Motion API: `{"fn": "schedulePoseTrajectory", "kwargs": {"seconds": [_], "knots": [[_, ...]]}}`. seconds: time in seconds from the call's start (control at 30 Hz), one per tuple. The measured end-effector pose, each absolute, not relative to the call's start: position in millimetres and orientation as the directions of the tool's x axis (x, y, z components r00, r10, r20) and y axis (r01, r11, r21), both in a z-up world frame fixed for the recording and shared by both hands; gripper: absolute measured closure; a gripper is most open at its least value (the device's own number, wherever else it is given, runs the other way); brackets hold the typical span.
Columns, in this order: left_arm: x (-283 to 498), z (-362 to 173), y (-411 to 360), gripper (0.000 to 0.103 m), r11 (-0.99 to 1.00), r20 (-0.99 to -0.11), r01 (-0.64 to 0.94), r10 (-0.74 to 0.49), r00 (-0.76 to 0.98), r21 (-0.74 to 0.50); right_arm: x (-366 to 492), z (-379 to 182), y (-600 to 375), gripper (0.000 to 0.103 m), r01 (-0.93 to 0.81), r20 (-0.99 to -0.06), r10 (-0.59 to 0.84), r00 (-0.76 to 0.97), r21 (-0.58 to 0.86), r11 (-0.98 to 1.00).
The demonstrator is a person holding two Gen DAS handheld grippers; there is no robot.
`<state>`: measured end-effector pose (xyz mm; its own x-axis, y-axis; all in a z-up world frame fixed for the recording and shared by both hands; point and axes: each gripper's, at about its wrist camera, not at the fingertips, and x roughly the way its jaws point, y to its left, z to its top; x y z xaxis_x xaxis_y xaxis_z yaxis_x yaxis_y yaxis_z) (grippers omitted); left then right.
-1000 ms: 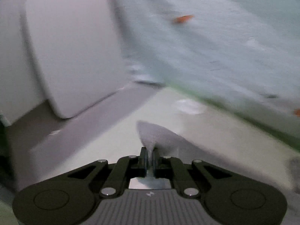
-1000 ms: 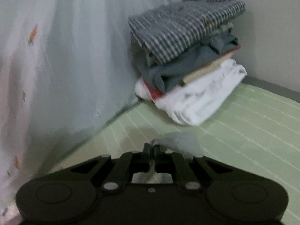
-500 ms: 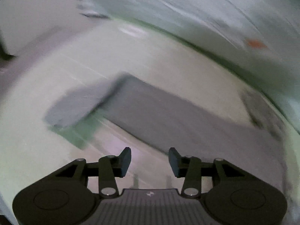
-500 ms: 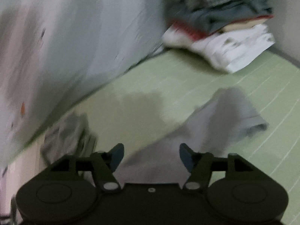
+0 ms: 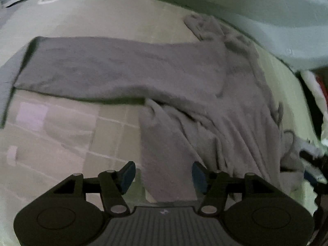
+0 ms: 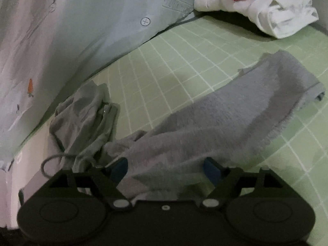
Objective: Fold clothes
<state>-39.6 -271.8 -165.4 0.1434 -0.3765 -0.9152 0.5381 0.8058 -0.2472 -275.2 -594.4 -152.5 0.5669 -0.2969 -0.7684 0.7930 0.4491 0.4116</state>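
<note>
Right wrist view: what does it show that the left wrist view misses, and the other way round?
Only the right wrist view: the blue-grey bedding with its carrot print, and the full stack of folded clothes, white at the bottom. Only the left wrist view: one long trouser leg laid out flat across the sheet. Both show the grey sweatpants, the green checked sheet, and a hand-held gripper with its jaws opening, the left hand-held gripper and the right hand-held gripper, cloth lying loose between the pads.
</note>
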Motion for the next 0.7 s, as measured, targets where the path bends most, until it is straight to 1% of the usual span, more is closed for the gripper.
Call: {"fn": "schedulePoseTrajectory", "kwargs": {"seconds": [0.03, 0.07, 0.1, 0.13, 0.17, 0.2, 0.23, 0.33, 0.37, 0.4, 0.47, 0.57, 0.6, 0.63, 0.67, 0.7], "knots": [[-42, -169, -275, 0.042, 0.805, -0.919, 0.544, -0.366, 0.143, -0.236, -275, -154, -597, 0.036, 0.789, -0.763, -0.293, 0.577, 0.427, 0.442], [-43, -173, -278, 0.049, 0.807, -0.924, 0.546, -0.353, 0.144, -0.223, -275, -153, -600, 0.050, 0.780, -0.753, -0.292, 0.589, 0.438, 0.447], [-43, -178, -281, 0.058, 0.810, -0.929, 0.548, -0.339, 0.146, -0.210, -274, -151, -602, 0.086, 0.769, -0.742, -0.293, 0.603, 0.444, 0.460], [-43, -180, -281, 0.083, 0.814, -0.933, 0.546, -0.326, 0.150, -0.197, -273, -149, -604, 0.102, 0.757, -0.731, -0.293, 0.617, 0.450, 0.474], [-44, -182, -281, 0.089, 0.818, -0.937, 0.544, -0.313, 0.155, -0.184, -273, -143, -606, 0.103, 0.748, -0.712, -0.309, 0.630, 0.449, 0.489], [-44, -180, -279, 0.092, 0.820, -0.935, 0.542, -0.315, 0.162, -0.182, -274, -133, -607, 0.103, 0.740, -0.683, -0.347, 0.643, 0.438, 0.511], [-42, -179, -277, 0.097, 0.827, -0.933, 0.531, -0.315, 0.171, -0.182, -275, -121, -609, 0.103, 0.732, -0.647, -0.389, 0.656, 0.420, 0.536], [-36, -175, -266, 0.098, 0.858, -0.928, 0.488, -0.300, 0.220, -0.162, -282, -74, -624, 0.103, 0.746, -0.524, -0.542, 0.657, 0.348, 0.567], [-31, -173, -259, 0.098, 0.873, -0.925, 0.455, -0.303, 0.231, -0.173, -284, -60, -633, 0.103, 0.753, -0.491, -0.578, 0.652, 0.335, 0.566], [-26, -171, -252, 0.098, 0.888, -0.921, 0.422, -0.306, 0.241, -0.185, -285, -50, -641, 0.103, 0.755, -0.472, -0.593, 0.652, 0.328, 0.568], [-16, -168, -239, 0.097, 0.910, -0.912, 0.357, -0.314, 0.264, -0.210, -282, -42, -656, 0.102, 0.749, -0.486, -0.578, 0.655, 0.317, 0.582], [-4, -164, -223, 0.097, 0.931, -0.901, 0.291, -0.308, 0.306, -0.220, -274, -57, -659, 0.089, 0.759, -0.575, -0.528, 0.625, 0.287, 0.585], [-3, -163, -222, 0.097, 0.932, -0.899, 0.292, -0.305, 0.313, -0.214, -273, -66, -656, 0.071, 0.759, -0.603, -0.507, 0.616, 0.283, 0.586], [-2, -163, -220, 0.097, 0.933, -0.898, 0.294, -0.302, 0.320, -0.209, -273, -78, -648, 0.059, 0.761, -0.628, -0.487, 0.607, 0.284, 0.583], [-4, -163, -219, 0.096, 0.932, -0.898, 0.302, -0.300, 0.322, -0.203, -274, -91, -640, 0.057, 0.767, -0.655, -0.466, 0.595, 0.290, 0.572], [-7, -163, -220, 0.095, 0.931, -0.901, 0.308, -0.295, 0.317, -0.196, -277, -104, -631, 0.057, 0.780, -0.683, -0.446, 0.578, 0.301, 0.549]]}}
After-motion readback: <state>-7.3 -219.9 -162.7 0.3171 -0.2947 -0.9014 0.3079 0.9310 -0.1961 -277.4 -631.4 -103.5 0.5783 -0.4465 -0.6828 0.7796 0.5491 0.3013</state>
